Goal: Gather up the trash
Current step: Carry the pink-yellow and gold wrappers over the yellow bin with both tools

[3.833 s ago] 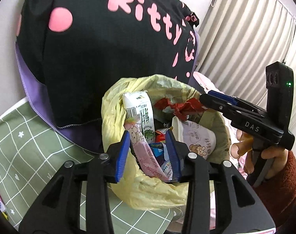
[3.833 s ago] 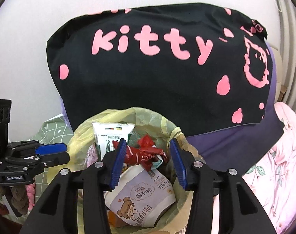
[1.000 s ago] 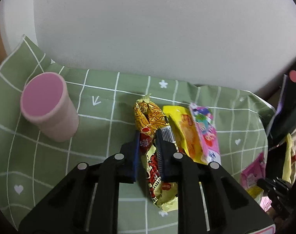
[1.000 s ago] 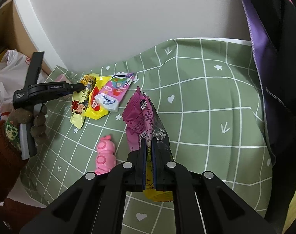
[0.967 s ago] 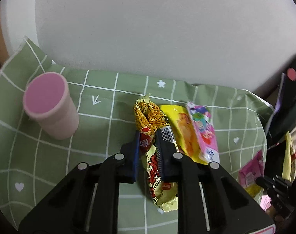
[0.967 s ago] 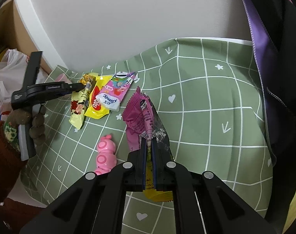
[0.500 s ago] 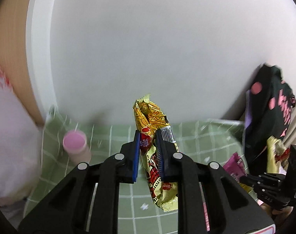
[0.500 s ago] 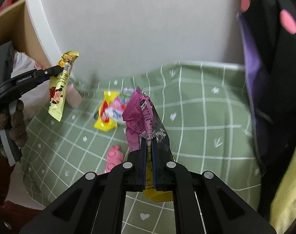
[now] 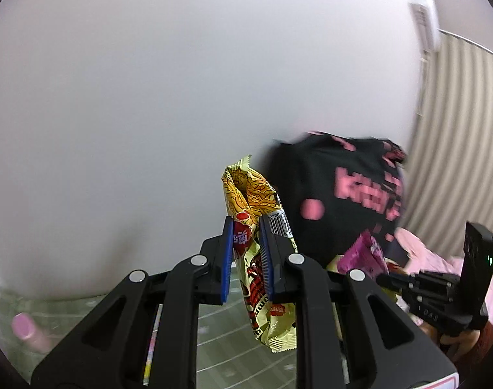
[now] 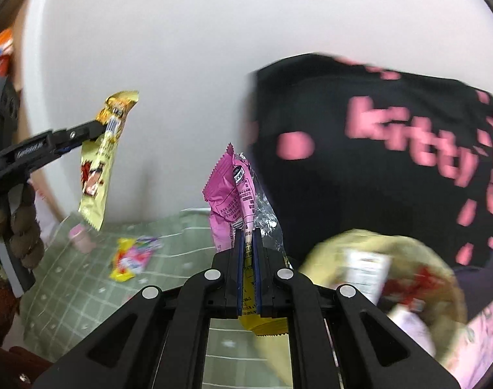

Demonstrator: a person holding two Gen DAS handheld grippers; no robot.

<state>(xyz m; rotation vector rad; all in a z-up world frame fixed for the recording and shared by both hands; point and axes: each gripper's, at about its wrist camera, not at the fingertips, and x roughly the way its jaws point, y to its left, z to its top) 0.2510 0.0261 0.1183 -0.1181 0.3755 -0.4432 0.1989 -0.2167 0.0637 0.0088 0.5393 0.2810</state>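
Left gripper [image 9: 245,253]: closed tight on a yellow snack wrapper [image 9: 262,259]. The wrapper hangs in the air, up off the green cloth [image 9: 233,350].

Right gripper [image 10: 249,259]: squeezed shut on a pink wrapper [image 10: 228,191]. A bit of yellow packet pokes out under the jaws.

Trash bag [image 10: 441,259]: a yellow bag, open at the top, low on the right in the right view. It already has packets inside. It sits in front of the black cushion [image 10: 360,162] with pink letters.

Still on the cloth: a yellow and pink packet [image 10: 133,257] and a small pink cup [image 10: 81,236], both far from the bag.

Step now: I think both wrappers are being carried to the bag.

How to do it well: keep both grippers pinched until each wrapper is right over the bag's mouth. Let go one at a time, so the two tools don't bump.

Watch out: the wrappers are light and floppy. Dropped from too high or off to the side, they could land on the cloth.
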